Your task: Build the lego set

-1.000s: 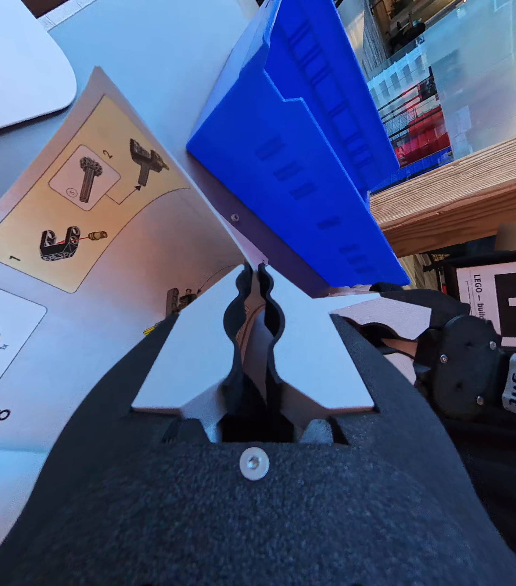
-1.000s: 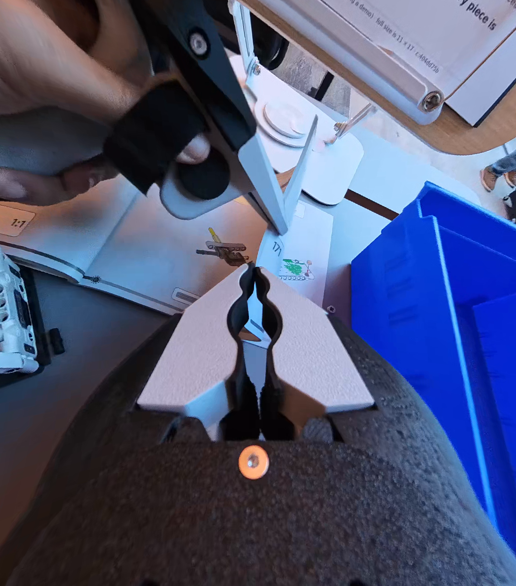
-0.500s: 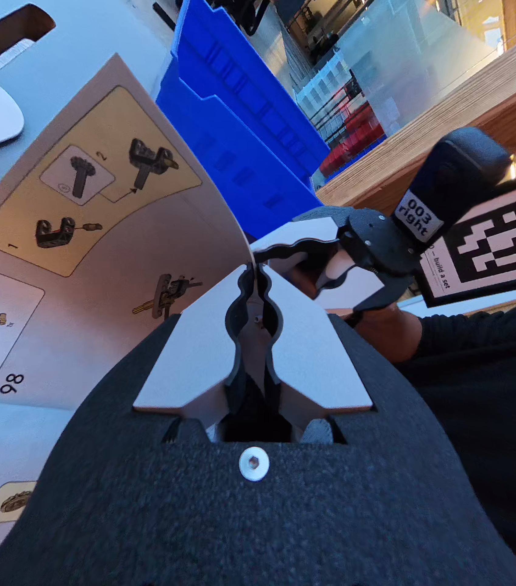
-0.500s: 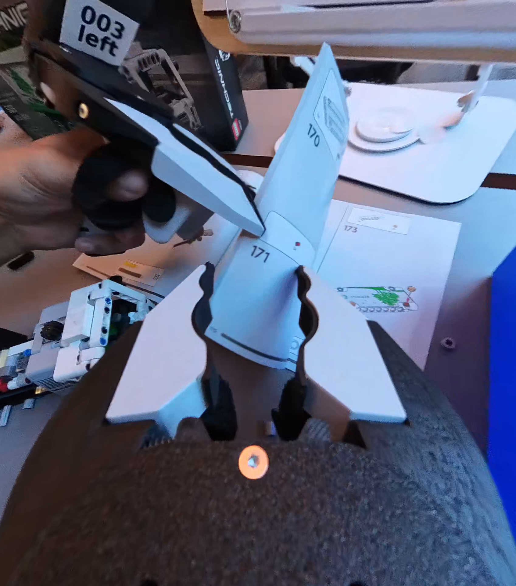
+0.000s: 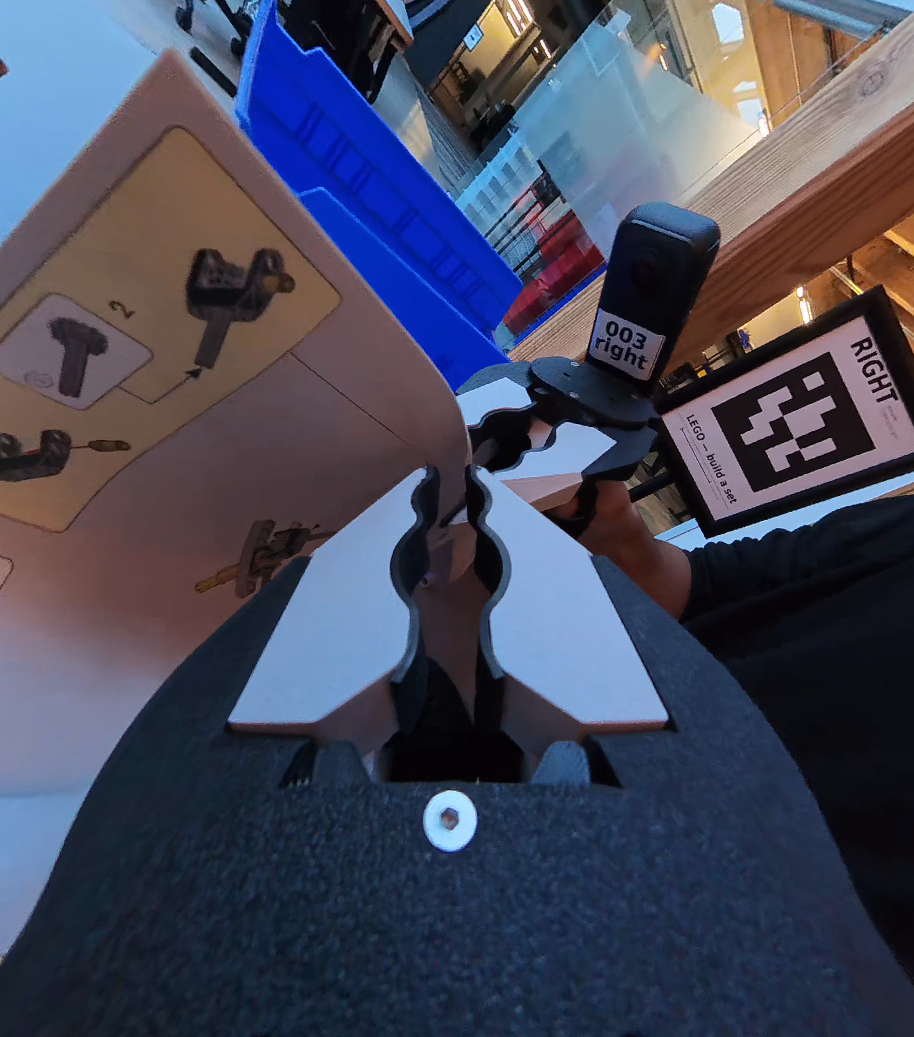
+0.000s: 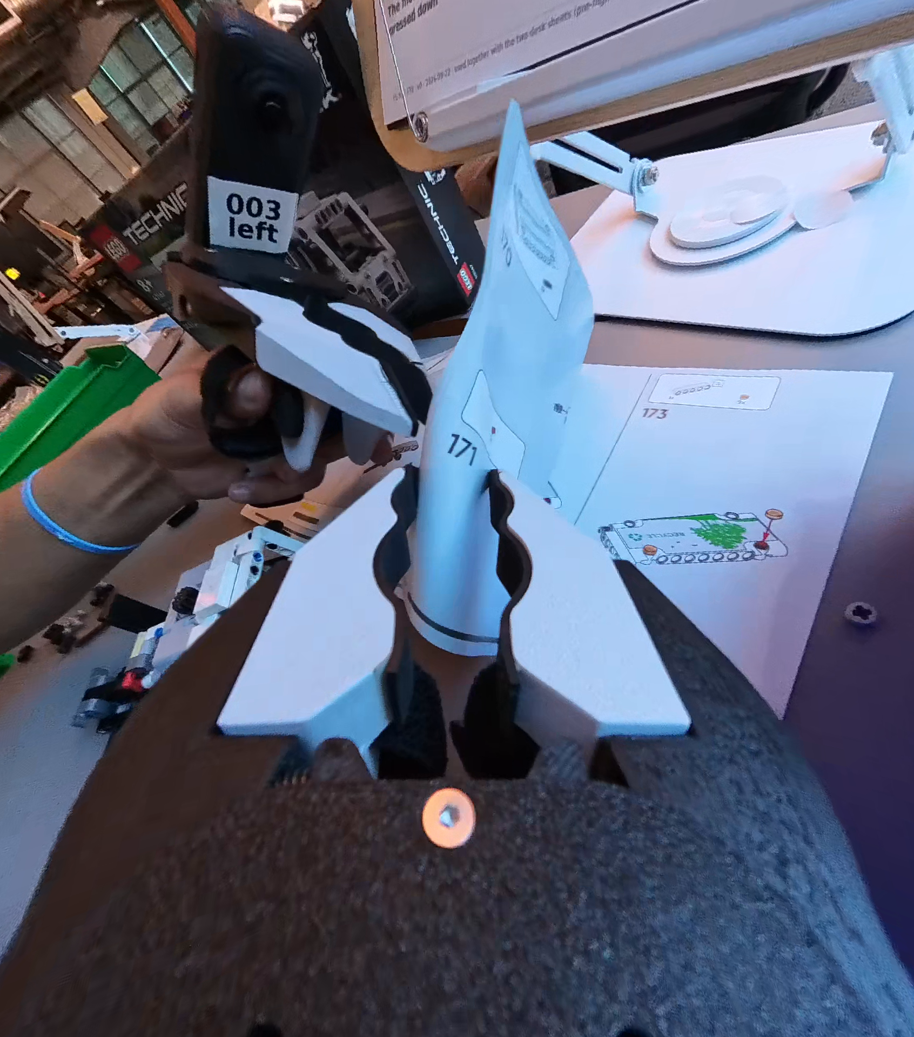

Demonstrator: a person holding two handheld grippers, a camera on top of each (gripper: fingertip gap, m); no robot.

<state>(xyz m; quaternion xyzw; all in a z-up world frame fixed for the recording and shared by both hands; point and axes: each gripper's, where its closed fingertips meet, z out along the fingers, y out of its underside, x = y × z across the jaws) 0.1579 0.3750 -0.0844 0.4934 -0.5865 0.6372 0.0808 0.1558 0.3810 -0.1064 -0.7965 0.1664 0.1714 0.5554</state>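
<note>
The instruction booklet lies open on the grey table, with its flat right-hand page facing up. A bundle of its pages stands lifted and curled. My left gripper is shut on the edge of that lifted page; it also shows in the right wrist view. My right gripper is open, with the lower part of the lifted pages standing between its jaws. It also shows open in the left wrist view. A partly built white lego model sits on the table to the left.
A blue bin stands right of the booklet. A green bin and a lego box are at the back left. A white stand base lies behind the booklet. Small loose pieces lie near the model. Only a small space, under 4 cm, lies between the two pairs of fingers.
My right gripper has let go of the page corner and opened, then narrowed a little around the pages. My left gripper has raised the pages more upright.
</note>
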